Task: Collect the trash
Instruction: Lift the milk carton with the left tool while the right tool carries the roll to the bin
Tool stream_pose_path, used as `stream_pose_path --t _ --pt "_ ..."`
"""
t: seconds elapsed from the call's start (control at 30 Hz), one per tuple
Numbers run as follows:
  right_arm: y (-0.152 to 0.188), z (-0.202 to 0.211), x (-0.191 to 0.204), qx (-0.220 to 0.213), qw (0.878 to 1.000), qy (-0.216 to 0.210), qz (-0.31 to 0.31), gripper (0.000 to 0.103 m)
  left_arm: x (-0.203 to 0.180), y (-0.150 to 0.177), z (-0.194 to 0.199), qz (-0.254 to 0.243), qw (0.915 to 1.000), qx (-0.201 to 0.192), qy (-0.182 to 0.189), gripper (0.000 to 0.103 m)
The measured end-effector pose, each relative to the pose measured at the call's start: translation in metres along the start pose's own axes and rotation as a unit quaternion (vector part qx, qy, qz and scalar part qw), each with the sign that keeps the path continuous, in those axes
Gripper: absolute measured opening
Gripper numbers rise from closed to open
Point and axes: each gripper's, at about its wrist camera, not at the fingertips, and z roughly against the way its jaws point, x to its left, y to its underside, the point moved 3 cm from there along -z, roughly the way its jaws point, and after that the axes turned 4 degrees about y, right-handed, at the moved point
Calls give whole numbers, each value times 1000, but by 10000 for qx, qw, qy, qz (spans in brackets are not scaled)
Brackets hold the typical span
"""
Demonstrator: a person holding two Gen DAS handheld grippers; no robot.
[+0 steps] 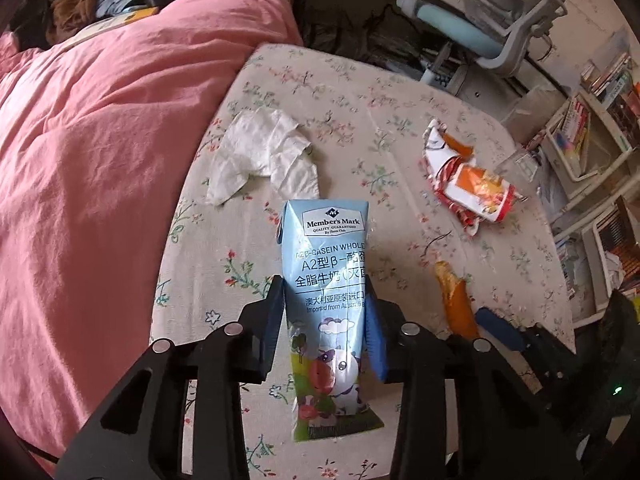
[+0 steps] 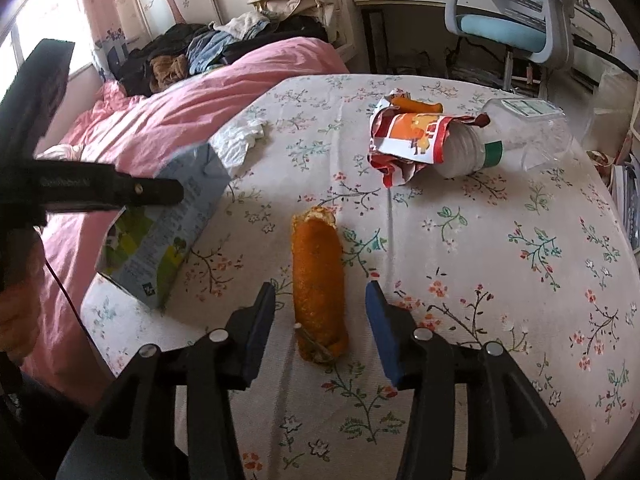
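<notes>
Barely begun: left gripper [image 1: 326, 316] clamps the milk carton [image 1: 326, 280] just off the bed [image 2: 500, 280]; right gripper [image 2: 320, 320] is open round the orange peel [image 2: 318, 280], not touching. Tissue [image 1: 264, 156], wrapper [image 1: 468, 180] & plastic bottle [image 2: 516, 136] still lie on the bed, w/ no bin in sight

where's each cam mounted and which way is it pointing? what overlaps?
Left wrist: on the left hand-held gripper, angled down at the floral bedsheet; own fingers clamp the milk carton; the right hand-held gripper shows at lower right.
Right wrist: on the right hand-held gripper, angled down; open fingers straddle the orange peel; the left one enters at left.
Shared: carton, peel, snack wrapper, tissue, pink duvet, desk chair.
</notes>
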Motion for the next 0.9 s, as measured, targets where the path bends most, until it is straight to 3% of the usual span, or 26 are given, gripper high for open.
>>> stream_pose_path --t 0.07,0.17,0.9 --pt "0 0 3 15 9999 29 117 30 -1 -2 5 8 9999 -102 56 33" --pt "1 0 7 -11 9997 71 215 24 1 -4 10 63 9997 -199 137 33" --pt "-7 26 16 -369 9988 52 317 23 -16 -5 50 -87 9952 -940 262 33"
